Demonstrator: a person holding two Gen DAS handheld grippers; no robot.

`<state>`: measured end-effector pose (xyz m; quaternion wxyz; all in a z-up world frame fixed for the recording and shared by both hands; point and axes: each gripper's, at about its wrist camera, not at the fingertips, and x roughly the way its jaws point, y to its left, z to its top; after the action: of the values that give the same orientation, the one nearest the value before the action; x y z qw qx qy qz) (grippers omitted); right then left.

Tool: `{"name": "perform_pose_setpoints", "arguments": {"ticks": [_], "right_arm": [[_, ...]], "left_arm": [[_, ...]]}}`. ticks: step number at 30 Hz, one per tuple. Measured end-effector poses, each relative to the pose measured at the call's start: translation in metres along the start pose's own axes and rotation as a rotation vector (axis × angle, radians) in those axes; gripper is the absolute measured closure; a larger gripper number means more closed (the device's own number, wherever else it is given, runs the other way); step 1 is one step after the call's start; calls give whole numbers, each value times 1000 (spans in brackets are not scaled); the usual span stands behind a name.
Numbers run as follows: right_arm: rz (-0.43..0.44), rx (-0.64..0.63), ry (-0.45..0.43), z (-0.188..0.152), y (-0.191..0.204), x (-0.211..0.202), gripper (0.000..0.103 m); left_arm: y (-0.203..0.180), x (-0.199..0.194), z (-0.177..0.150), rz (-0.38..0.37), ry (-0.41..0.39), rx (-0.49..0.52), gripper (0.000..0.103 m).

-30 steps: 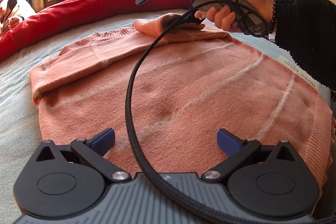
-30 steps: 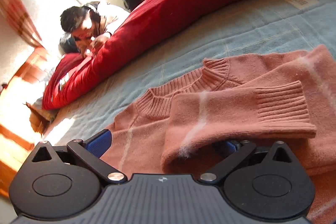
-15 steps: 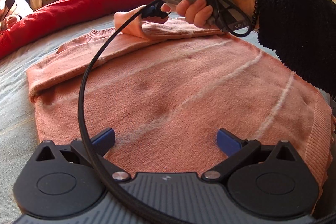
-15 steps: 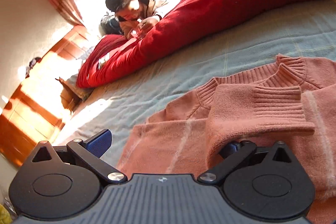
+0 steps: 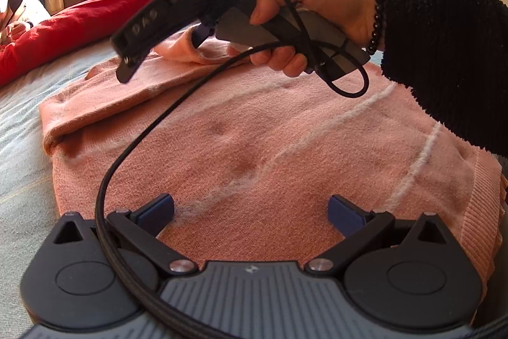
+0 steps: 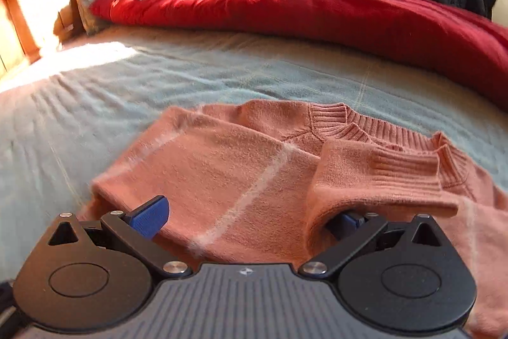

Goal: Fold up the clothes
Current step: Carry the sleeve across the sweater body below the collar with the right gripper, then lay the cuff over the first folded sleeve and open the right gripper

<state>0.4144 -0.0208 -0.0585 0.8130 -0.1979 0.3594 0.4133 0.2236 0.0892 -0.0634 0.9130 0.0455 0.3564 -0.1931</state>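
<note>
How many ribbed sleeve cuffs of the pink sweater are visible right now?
1: a ribbed cuff on the sleeve draped over the right gripper's finger, beside the collar. The other cuff may be hidden.

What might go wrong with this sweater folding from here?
The sleeve cuff is only draped over one finger of the open right tongs, so it could slide off and undo the fold. The black cable hangs across the sweater and loops by the left tongs, where it might snag.

A salmon-pink knitted sweater [image 5: 260,148] with thin white stripes is spread flat on the bed; one ribbed-cuffed sleeve [image 6: 390,177] is folded across its chest.
</note>
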Motion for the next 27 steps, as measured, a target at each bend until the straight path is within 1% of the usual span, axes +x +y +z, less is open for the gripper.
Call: {"name": "perform_pose_setpoints", "arguments": {"ticks": [1,3,5,7,9,11,17,20,21,23,24,25,27], "right_arm": [[-48,-73,17,-1,10,4,0],[-114,-176,10,-4,26,6,0],[-145,-215,-3,-3,32,4,0],[-136,-208,-18,-1,31,-1,0],[-87,-158,-35,1,22,-10,0],[-16,-83,-65,3,10,-20,0],[208,185,-168,1,-36,-48,0],[301,319,-208,-1,-55,-51,0],[319,348,-211,-1,-59,-49,0],[312,359,-208,1,-57,-43,0],[283,337,-190,3,-51,-39,0],[242,301,-163,5,-43,-35,0],[121,180,-87,7,-18,-20,0]], "left_arm": [[0,0,0,-1,0,-1,1],[0,0,0,-2,0,-2,1],[0,0,0,-3,-1,-3,1],[0,0,0,-4,-1,-4,1],[1,-1,0,-5,-1,-5,1],[1,-1,-1,-6,-1,-6,1],[-1,1,1,-3,0,-5,1],[-1,1,1,-2,0,-5,1],[-1,2,1,-2,0,-5,1],[0,2,1,-4,1,-6,1],[0,3,1,-5,1,-6,1],[0,3,1,-5,1,-7,1],[1,3,1,-7,1,-9,1]]}}
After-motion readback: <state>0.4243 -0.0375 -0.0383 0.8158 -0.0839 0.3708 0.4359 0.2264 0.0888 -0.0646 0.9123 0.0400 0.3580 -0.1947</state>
